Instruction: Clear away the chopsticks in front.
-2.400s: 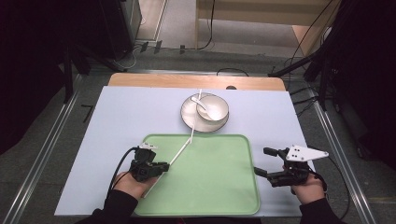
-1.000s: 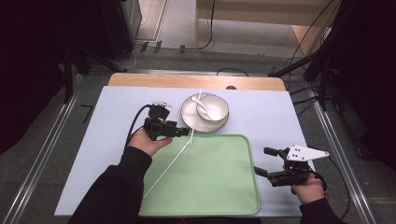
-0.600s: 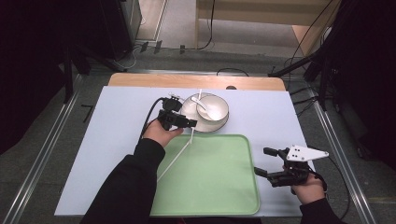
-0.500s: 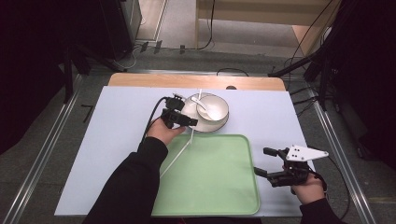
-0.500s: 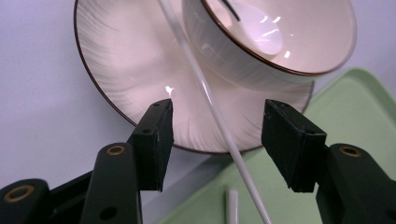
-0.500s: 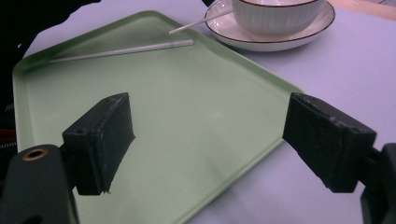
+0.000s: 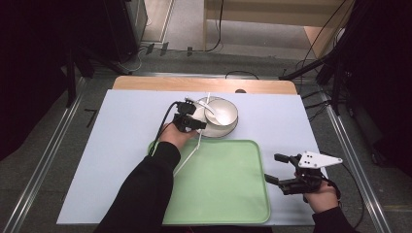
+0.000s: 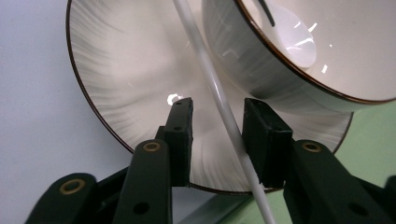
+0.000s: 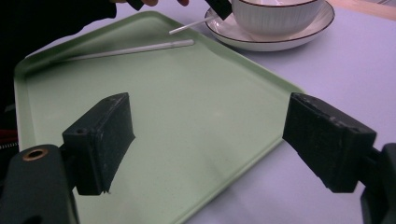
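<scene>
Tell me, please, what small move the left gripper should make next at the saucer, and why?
Probably finish closing. The left gripper has just been closing, and its jaws straddle the white rod above the saucer; the rod lies against one pad while the other stands apart, so nothing is clamped yet.

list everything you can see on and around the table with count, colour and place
round white ceramic bowl with a dark rim: 1, white, far middle of the table, standing on the saucer
ribbed white saucer with a dark rim: 1, white, under the bowl
white spoon: 1, white, inside the bowl
long thin white rod: 1, white, slanting from the saucer onto the tray's far left corner
flat green plastic tray: 1, light green, near middle of the table
pale blue table cover: 1, pale blue, under everything
left gripper: 1, black, at the saucer, jaws just been closing around the rod, gap showing on one side
right gripper: 1, black, at the tray's right edge, jaws wide open
</scene>
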`<state>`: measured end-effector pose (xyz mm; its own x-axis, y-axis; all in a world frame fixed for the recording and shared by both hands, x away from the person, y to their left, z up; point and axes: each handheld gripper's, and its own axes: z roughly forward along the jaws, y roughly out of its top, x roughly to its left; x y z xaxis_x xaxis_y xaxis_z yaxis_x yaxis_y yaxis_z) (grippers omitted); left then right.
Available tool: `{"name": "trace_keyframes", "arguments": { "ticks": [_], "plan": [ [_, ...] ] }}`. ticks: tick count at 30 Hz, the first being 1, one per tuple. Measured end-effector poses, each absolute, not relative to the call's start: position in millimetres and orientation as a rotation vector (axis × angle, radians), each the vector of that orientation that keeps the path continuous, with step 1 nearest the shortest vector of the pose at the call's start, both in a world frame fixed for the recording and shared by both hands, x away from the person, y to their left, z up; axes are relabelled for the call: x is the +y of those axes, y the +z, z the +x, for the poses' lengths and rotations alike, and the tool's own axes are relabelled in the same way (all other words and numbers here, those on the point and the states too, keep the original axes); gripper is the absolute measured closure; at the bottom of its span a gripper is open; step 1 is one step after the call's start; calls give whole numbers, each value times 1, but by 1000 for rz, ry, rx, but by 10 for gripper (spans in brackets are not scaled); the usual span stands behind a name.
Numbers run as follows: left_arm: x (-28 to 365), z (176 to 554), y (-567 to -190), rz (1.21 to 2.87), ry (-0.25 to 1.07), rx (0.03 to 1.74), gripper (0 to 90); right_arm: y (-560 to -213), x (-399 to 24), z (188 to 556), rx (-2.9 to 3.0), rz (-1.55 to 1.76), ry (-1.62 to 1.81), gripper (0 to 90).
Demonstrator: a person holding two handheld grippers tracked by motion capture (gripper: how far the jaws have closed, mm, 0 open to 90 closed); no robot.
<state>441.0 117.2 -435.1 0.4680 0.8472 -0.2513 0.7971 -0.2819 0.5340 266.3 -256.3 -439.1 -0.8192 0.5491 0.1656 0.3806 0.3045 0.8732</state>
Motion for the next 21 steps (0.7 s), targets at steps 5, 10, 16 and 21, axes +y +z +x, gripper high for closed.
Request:
{"name": "trace_keyframes", "arguments": {
  "ticks": [5, 10, 16, 21],
  "plan": [
    [113, 446, -436, 2134, 134, 1402, 749, -439, -256, 267, 2399, 865, 1538, 168],
    [112, 450, -436, 2100, 138, 1464, 844, -439, -257, 267, 2399, 868, 1538, 168],
    [118, 452, -434, 2061, 94, 1495, 864, -440, -258, 267, 2394, 871, 1544, 168],
    [129, 452, -421, 2000, 88, 1517, 866, -439, -257, 267, 2395, 854, 1551, 168]
  ]
}}
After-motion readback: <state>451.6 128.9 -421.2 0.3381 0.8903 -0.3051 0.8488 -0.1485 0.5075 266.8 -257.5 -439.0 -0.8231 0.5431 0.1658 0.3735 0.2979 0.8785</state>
